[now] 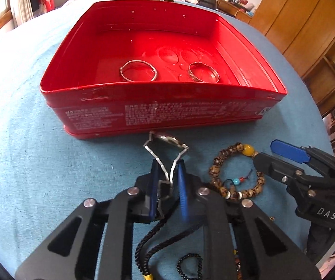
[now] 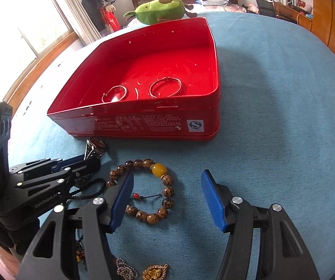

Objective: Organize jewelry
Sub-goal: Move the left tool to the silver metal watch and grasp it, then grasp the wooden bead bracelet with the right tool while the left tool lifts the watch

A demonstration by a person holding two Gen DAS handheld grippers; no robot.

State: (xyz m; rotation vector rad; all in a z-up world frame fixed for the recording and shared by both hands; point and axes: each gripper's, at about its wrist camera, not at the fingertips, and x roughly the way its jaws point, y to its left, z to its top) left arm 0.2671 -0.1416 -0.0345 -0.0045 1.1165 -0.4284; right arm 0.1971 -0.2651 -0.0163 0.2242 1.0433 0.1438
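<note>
A red tin box (image 1: 167,114) (image 2: 144,126) stands open on the blue cloth with two silver bangles (image 1: 138,70) (image 1: 204,72) (image 2: 165,87) inside. My left gripper (image 1: 167,175) is shut on a silver-link pendant necklace (image 1: 166,143), its pendant just in front of the tin's near wall. A brown bead bracelet with a yellow bead (image 1: 237,170) (image 2: 152,187) lies on the cloth. My right gripper (image 2: 167,198) is open around it, the left finger (image 2: 120,200) over its left side; the gripper also shows in the left wrist view (image 1: 272,154).
A black cord necklace (image 1: 158,238) and a black bead string (image 1: 189,267) lie under the left gripper. A silver chain (image 2: 126,269) and a gold pendant (image 2: 155,272) lie near the front edge. A green plush toy (image 2: 160,9) sits behind the tin.
</note>
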